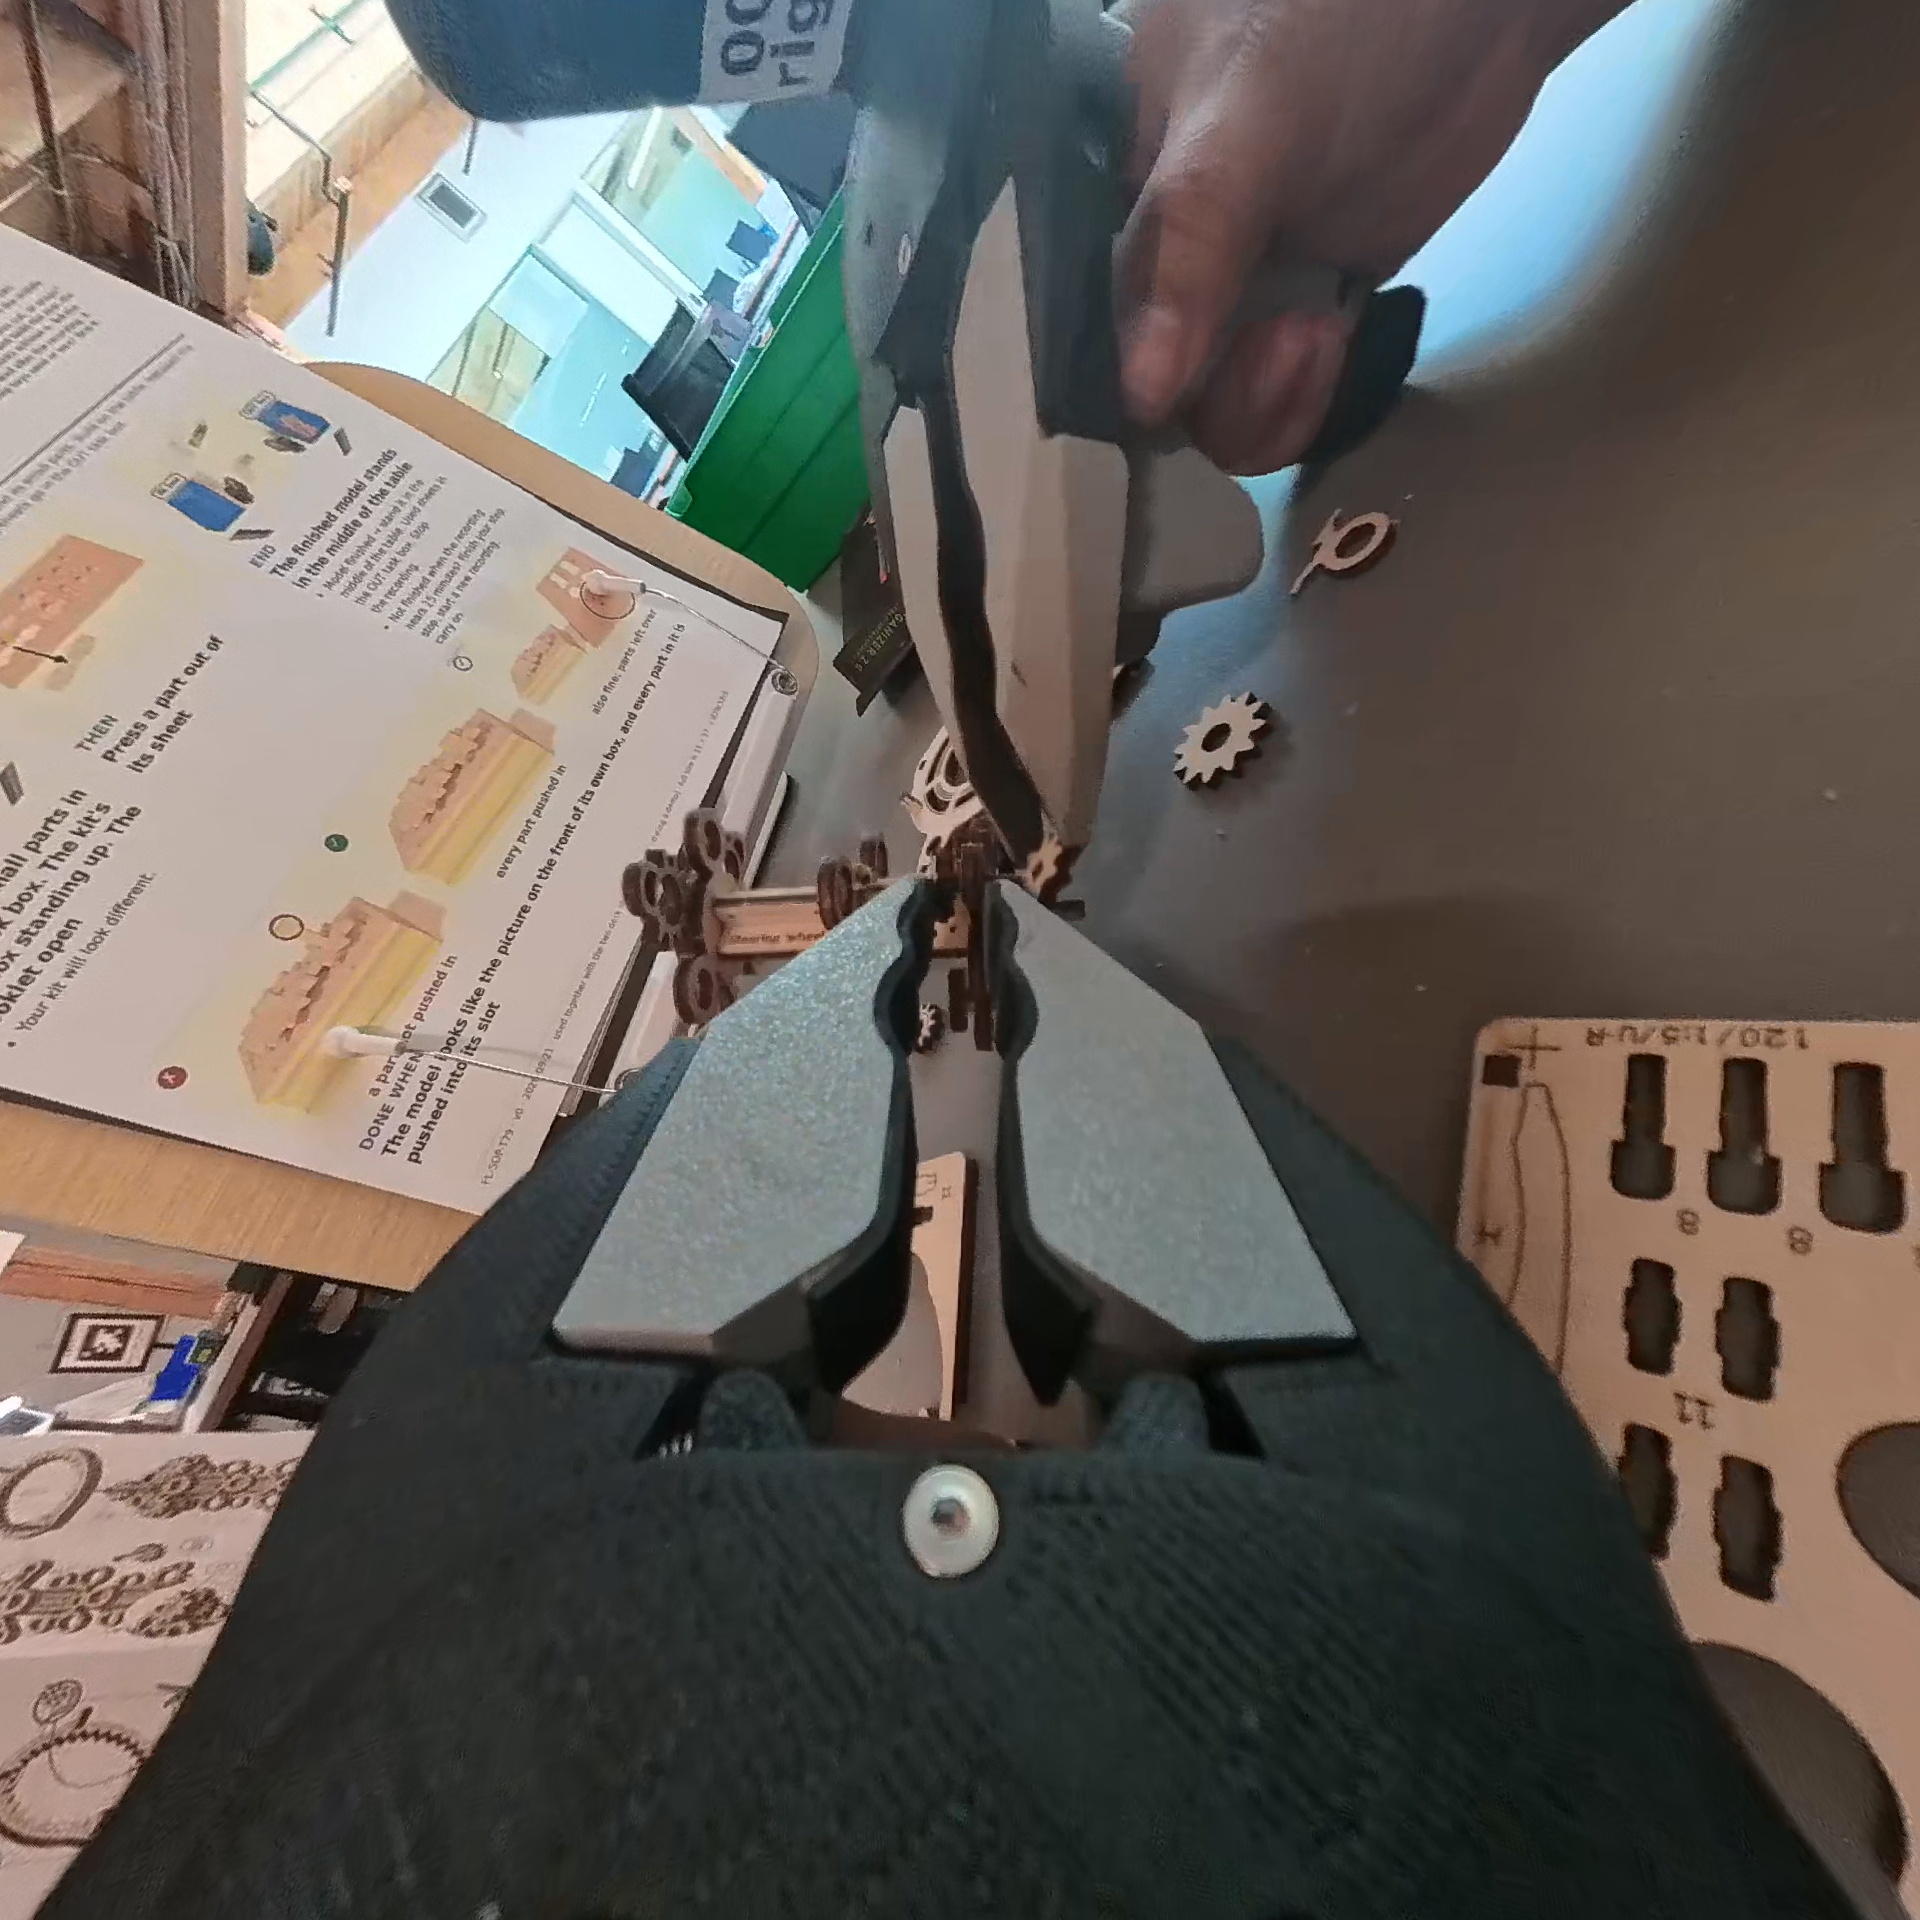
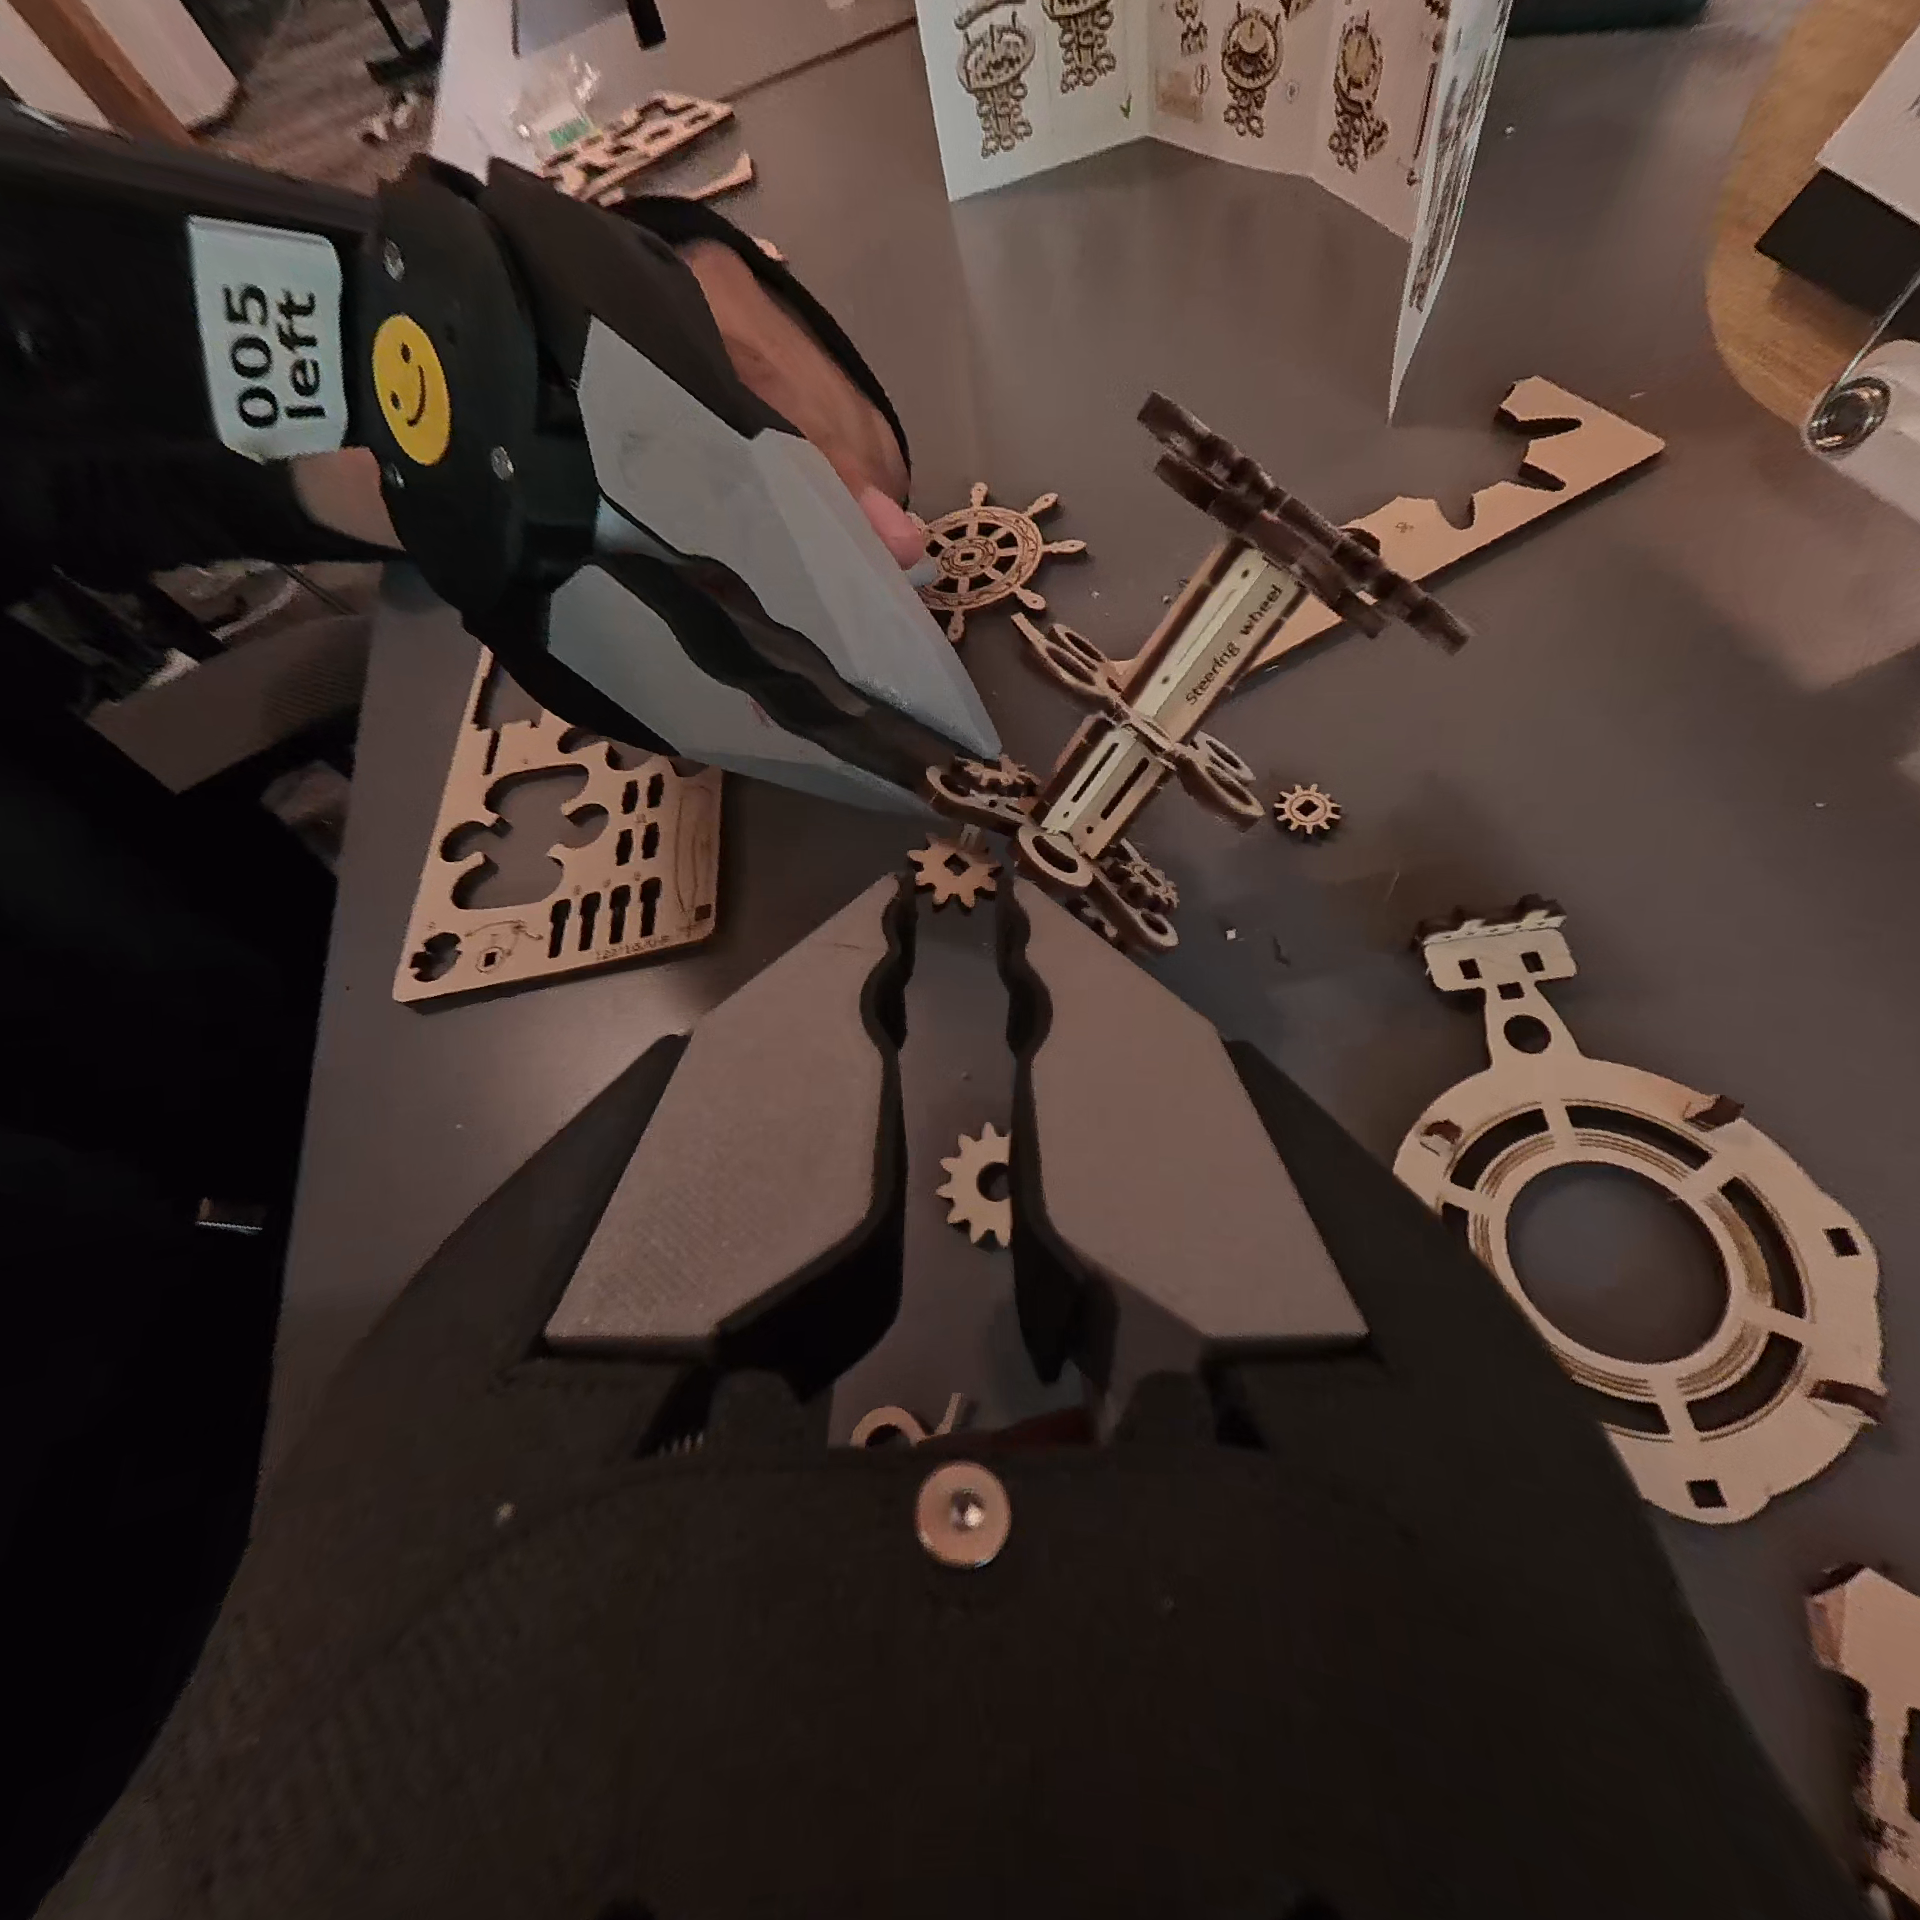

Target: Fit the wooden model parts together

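Grey tabletop (image 2: 1558, 790) spreads under us, scattered with punched plywood sheets, loose cogs and a folded instruction booklet (image 2: 1195, 94) standing at the far edge. Near the middle lies the wooden axle assembly (image 2: 1174, 686), a pale slotted beam with dark gear clusters at both ends. Our left gripper (image 2: 951, 795) is clenched on the stacked gears at the beam's near end, pinning that end against the table. Our right gripper (image 2: 954, 902) holds a small cog (image 2: 951, 871) at its very tips, just beside the shaft end where we judge it must seat.

Risks lie in that fingertip hold. The cog is pinched only by its teeth, so if we press while it is tilted, it can twist or pop out and join the other loose cog (image 2: 1307, 810) nearby. The left grip is at one end only; a sideways push could swing the far gear cluster (image 2: 1299, 520) across the table. Thin plywood may also crack if the bore is misaligned.
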`<action>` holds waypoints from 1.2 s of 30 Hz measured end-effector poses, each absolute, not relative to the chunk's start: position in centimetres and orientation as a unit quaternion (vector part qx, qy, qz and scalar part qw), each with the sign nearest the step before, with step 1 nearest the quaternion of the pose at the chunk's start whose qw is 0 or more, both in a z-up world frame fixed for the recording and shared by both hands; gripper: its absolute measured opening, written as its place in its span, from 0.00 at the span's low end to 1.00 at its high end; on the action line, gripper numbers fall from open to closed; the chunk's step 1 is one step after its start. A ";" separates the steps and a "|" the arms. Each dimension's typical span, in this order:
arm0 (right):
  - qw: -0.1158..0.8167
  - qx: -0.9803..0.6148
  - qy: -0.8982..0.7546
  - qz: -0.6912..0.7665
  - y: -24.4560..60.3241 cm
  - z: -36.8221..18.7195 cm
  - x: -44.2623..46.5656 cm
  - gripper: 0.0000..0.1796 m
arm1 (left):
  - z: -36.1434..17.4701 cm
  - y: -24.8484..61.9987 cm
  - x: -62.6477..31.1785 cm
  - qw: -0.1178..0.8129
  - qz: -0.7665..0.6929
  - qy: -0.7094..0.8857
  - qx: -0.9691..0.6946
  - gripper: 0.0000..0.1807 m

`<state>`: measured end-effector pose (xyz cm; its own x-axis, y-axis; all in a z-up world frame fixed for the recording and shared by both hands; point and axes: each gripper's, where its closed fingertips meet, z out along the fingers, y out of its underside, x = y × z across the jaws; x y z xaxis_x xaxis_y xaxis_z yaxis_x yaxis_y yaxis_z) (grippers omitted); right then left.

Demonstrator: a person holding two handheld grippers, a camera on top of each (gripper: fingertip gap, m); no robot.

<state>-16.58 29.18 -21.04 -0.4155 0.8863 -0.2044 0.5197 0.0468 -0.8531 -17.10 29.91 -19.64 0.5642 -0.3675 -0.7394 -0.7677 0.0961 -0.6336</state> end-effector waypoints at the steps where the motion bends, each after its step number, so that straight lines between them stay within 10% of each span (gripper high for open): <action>1: 0.200 -0.504 -0.700 0.465 29.2 -21.1 -16.6 0.07 | -19.6 29.9 -17.0 0.599 0.166 0.437 -0.650 0.04; 36: 0.189 -0.511 -0.740 0.394 29.9 -23.4 -15.8 0.02 | -21.1 30.3 -17.4 0.560 0.248 0.480 -0.629 0.03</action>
